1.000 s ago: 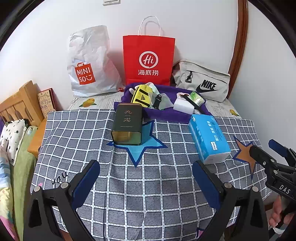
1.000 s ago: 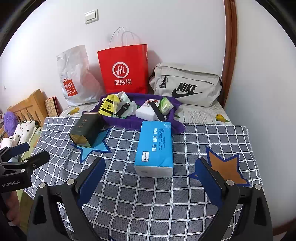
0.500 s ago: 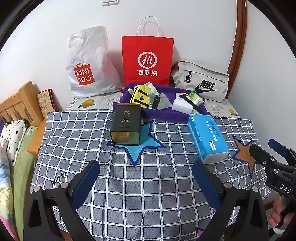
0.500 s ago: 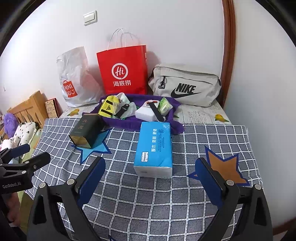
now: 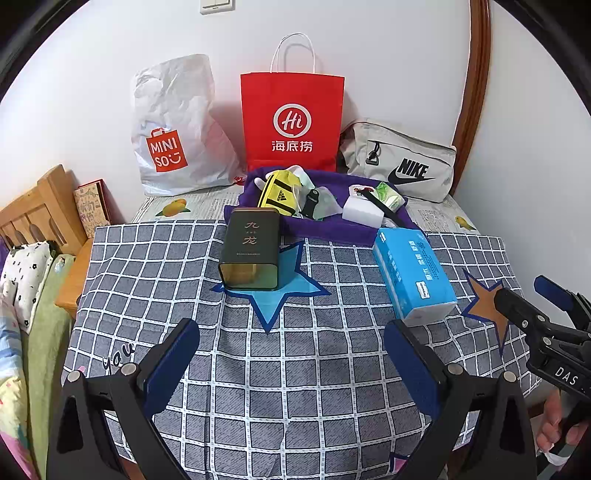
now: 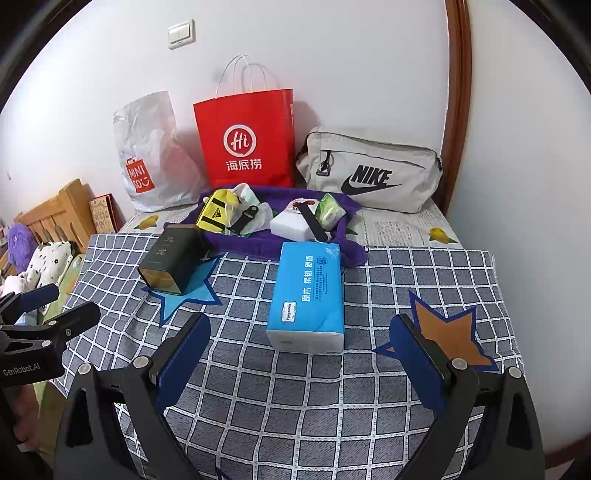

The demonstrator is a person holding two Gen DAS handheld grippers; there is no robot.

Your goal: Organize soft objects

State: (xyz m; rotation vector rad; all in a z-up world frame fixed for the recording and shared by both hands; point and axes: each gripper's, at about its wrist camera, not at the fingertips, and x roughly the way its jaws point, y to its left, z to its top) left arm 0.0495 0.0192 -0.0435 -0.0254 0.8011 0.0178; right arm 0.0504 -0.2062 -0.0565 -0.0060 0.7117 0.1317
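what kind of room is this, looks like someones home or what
Most likely a bedroom at home: a wooden headboard with bedding sits at the left, and shopping bags lean on the wall behind a cloth-covered table.

The left gripper (image 5: 290, 332) is swinging very slightly to its right, so everything in its own view is creeping leftward. The dark tea tin (image 5: 249, 254) is sliding a little to the left in the frame. The red paper bag (image 5: 291, 118) is edging left with it. The light switch (image 5: 218, 4) at the top edge is showing a touch more of itself. The blue tissue pack (image 5: 413, 273) is shifting left too, but by less. At the right edge of that view, the right gripper (image 5: 519, 288) is creeping a little inward and upward. In the right wrist view the red paper bag is drifting a hair to the left, barely enough to see.
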